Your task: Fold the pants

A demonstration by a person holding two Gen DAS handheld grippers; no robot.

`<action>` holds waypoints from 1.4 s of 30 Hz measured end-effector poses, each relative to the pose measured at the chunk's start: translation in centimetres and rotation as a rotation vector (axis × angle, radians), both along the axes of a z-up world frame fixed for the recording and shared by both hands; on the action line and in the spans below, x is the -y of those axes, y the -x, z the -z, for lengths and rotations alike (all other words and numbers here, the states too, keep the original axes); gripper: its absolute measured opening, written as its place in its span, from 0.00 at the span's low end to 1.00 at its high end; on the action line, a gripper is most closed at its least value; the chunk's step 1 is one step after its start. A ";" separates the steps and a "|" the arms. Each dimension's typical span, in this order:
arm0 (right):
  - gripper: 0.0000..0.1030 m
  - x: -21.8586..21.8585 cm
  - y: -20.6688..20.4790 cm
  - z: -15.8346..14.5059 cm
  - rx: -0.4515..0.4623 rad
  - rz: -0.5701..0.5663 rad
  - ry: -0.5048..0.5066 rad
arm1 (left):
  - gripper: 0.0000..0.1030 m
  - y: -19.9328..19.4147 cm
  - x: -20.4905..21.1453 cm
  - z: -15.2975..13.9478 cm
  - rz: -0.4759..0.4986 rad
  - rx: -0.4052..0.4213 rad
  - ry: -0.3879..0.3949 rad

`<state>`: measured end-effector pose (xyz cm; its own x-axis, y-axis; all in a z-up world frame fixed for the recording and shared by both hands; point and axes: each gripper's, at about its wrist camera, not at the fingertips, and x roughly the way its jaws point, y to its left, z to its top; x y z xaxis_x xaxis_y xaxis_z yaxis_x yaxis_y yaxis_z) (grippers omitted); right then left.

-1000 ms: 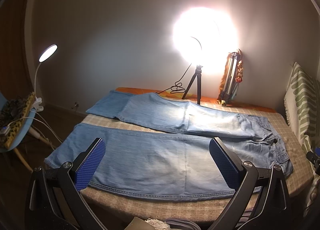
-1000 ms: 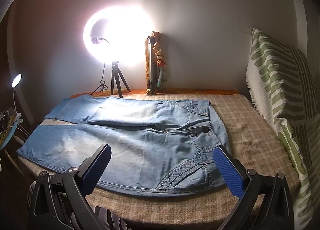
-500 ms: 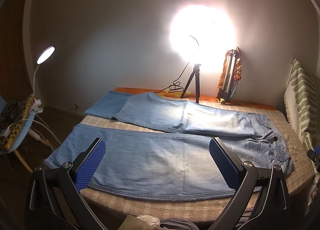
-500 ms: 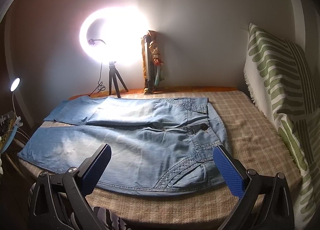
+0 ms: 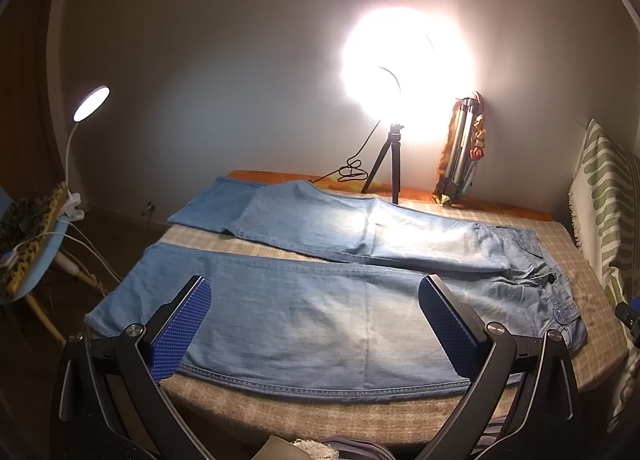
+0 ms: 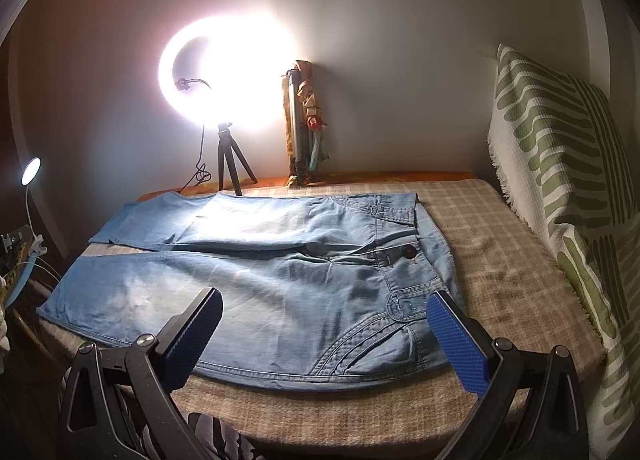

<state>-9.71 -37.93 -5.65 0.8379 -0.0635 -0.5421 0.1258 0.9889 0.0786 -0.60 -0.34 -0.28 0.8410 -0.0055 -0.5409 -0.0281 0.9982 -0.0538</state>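
Observation:
Light blue jeans (image 5: 320,300) lie flat and spread on the checked bed cover, both legs pointing left and the waist at the right. In the right wrist view the jeans (image 6: 280,272) show their button and front pockets. My left gripper (image 5: 316,324) is open and empty, above the near leg by the bed's front edge. My right gripper (image 6: 324,336) is open and empty, above the hip and near pocket. Neither touches the cloth.
A lit ring light on a tripod (image 5: 394,163) and a folded tripod (image 5: 460,151) stand at the back wall. A green-patterned pillow (image 6: 560,187) leans at the right. A desk lamp (image 5: 90,107) and a chair (image 5: 28,244) stand left of the bed (image 6: 500,260).
Both views have shifted slightly, with the ring light drifting left in each. The jeans have not moved, and both grippers stay open.

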 end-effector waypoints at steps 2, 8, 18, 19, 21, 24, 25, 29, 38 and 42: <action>1.00 0.0 0.0 0.0 0.000 0.000 -0.002 | 1.00 0.0 0.0 0.0 0.004 -0.001 0.001; 1.00 0.0 -0.1 0.1 0.000 -0.002 -0.002 | 1.00 -0.1 0.2 0.3 0.002 -0.004 -0.003; 1.00 -0.5 -1.1 0.1 -0.003 -0.025 0.019 | 1.00 -1.0 -0.5 0.8 0.004 -0.027 0.018; 1.00 -0.5 -1.2 0.2 -0.003 -0.027 0.015 | 1.00 -1.1 -0.6 0.8 0.001 -0.027 0.015; 1.00 -0.4 -1.7 0.4 -0.010 -0.034 0.005 | 1.00 -1.4 -0.7 0.9 -0.003 -0.029 -0.002; 1.00 -0.5 -2.4 0.7 -0.019 -0.043 0.005 | 1.00 -2.1 -1.0 1.2 0.006 -0.036 -0.021; 1.00 -0.6 -2.7 0.7 -0.022 -0.048 0.006 | 1.00 -2.4 -1.1 1.3 0.014 -0.044 -0.018; 1.00 -0.9 -3.8 0.5 -0.017 -0.071 -0.009 | 1.00 -4.0 -2.5 2.2 0.029 -0.102 0.032; 1.00 -2.2 -8.6 -1.8 -0.009 -0.160 0.051 | 1.00 -7.3 -4.4 3.9 0.022 -0.169 0.027; 1.00 -2.5 -11.4 -3.1 -0.006 -0.200 0.078 | 1.00 -9.3 -5.1 3.8 0.030 -0.173 -0.005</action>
<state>1.71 -35.41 -2.56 0.8349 0.0614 -0.5470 -0.0729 0.9973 0.0007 8.70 4.78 -4.09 0.7348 -0.0264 -0.6778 -0.0064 0.9989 -0.0458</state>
